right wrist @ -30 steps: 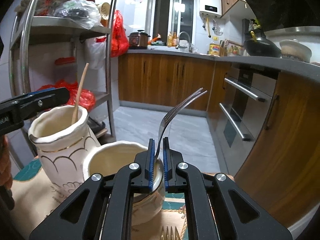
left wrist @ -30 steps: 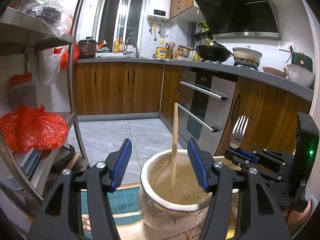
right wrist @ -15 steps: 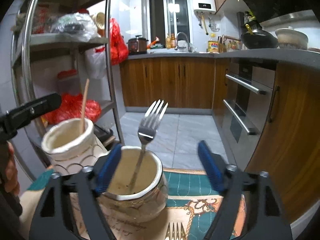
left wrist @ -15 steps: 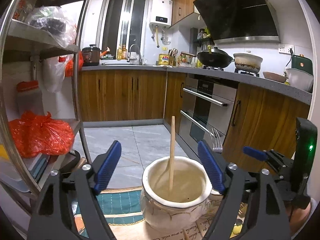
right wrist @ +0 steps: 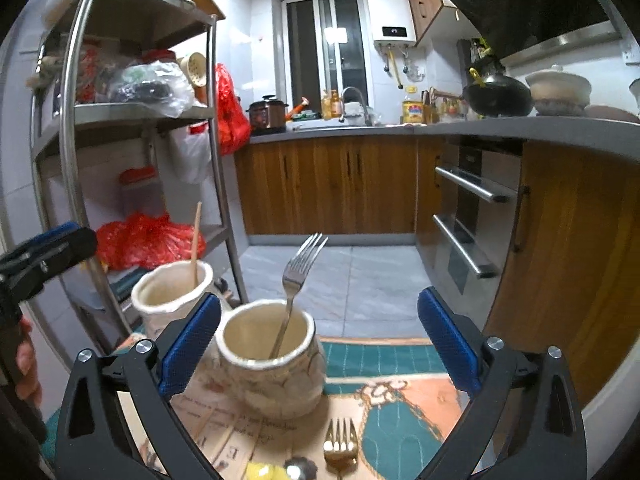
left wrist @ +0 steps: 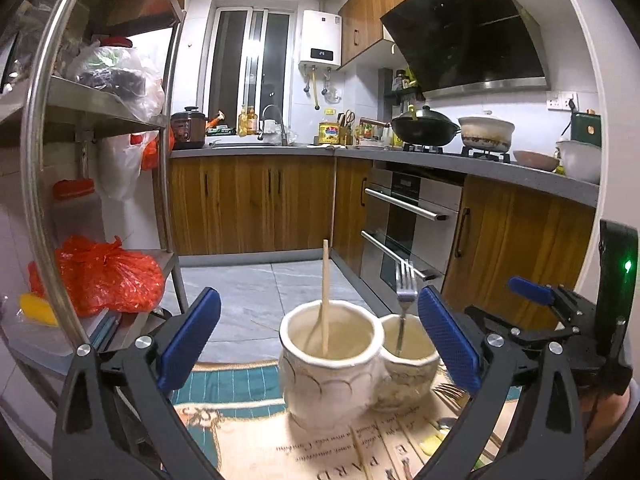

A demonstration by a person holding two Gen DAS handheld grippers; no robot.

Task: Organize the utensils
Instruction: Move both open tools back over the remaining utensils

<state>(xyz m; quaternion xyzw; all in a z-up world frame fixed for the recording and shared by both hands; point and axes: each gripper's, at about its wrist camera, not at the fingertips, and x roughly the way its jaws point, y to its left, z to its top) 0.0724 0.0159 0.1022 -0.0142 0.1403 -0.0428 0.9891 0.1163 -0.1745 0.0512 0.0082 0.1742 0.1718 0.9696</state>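
Two cream ceramic jars stand side by side on a patterned mat. The taller jar [left wrist: 328,364] holds a wooden chopstick [left wrist: 325,296]. The shorter jar [right wrist: 272,364] holds a silver fork [right wrist: 296,280], tines up. My left gripper [left wrist: 320,344] is open and empty, its jaws wide apart in front of the taller jar. My right gripper [right wrist: 320,344] is open and empty, back from the shorter jar. A gold fork [right wrist: 340,446] lies on the mat in front of the shorter jar. The right gripper also shows in the left wrist view [left wrist: 532,292].
A metal shelf rack [right wrist: 76,152] with red bags stands at the left. Wooden cabinets and an oven [left wrist: 408,232] run along the back and right. More cutlery lies on the mat [left wrist: 444,424] near the jars. The mat's edge lies just behind the jars.
My right gripper opened and let the silver fork drop into the shorter jar, then drew back. My left gripper opened wider and also drew back from the taller jar.
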